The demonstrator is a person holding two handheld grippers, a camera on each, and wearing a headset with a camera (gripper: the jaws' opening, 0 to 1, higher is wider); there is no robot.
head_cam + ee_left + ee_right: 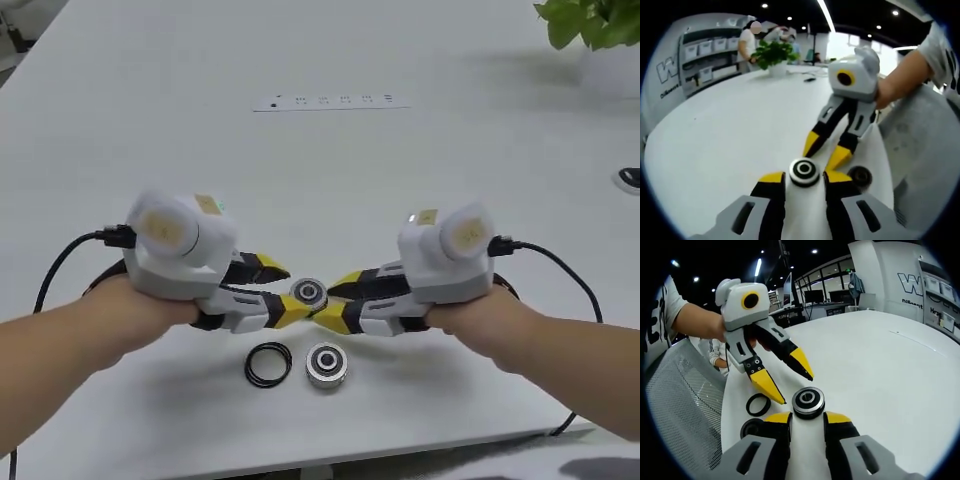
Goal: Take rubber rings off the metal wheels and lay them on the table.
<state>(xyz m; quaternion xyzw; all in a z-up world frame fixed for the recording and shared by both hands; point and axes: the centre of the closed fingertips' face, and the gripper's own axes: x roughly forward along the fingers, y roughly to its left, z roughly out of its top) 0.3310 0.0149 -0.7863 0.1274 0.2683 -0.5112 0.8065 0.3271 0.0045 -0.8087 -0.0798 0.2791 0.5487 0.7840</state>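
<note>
Both forearms angle inward, the left hand (pixel 150 305) and right hand (pixel 470 318) each wrapped around a gripper body; the left gripper (pixel 284 290) and right gripper (pixel 330 300) meet tip to tip, held aloft. The right gripper's jaws press the sides of a metal wheel (pixel 308 291); the left gripper's jaws flank the same wheel; whether they press it cannot be told.

Head view high, fwd/down; L + R gripper views close, face-to-face, same wheel (pixel 804 171) centred
</note>
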